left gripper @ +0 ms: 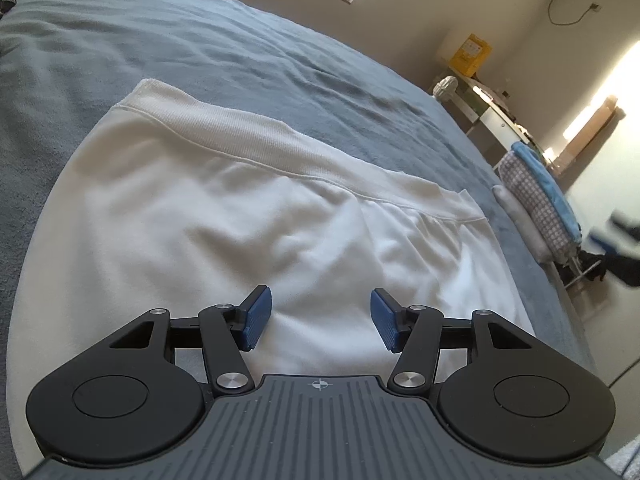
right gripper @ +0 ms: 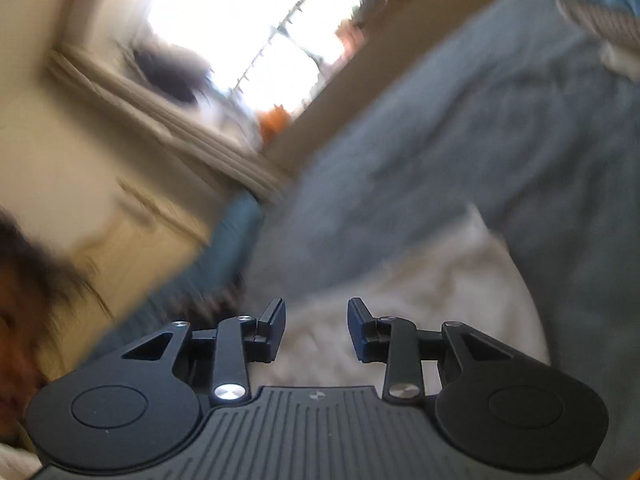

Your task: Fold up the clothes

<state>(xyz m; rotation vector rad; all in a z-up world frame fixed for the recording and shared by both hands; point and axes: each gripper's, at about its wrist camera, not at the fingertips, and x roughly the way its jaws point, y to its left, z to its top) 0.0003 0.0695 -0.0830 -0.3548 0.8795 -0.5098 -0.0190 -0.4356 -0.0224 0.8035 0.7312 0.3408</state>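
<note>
- Right now, your left hand-held gripper (left gripper: 320, 318) hovers over the near part of the white garment (left gripper: 224, 216), its blue pads (left gripper: 256, 318) apart with nothing pinched between them; only cloth shows beyond the gap.
- That garment lies spread on the grey-blue bedspread (left gripper: 200, 40), ribbed hem band (left gripper: 240, 136) toward the far side and fairly flat, with soft wrinkles near its right edge.
- Your right hand-held gripper (right gripper: 317, 330) also stands with jaws parted and empty, above the garment's near portion (right gripper: 420, 300); its view is blurred, so exact placement is hard to judge.
- Smooth the wrinkles by the right edge first, I'd say, or they get locked into the fold.
- Choose matching grip points on both sides of one edge, so the fold line runs straight and parallel to the hem band.
- Pinch only the garment's layers; the bedspread beneath is soft and could get caught up too.
- Lift both sides together and lay the edge down evenly.
- Steady the right hand before closing; its blurred view makes aiming unreliable.
</note>
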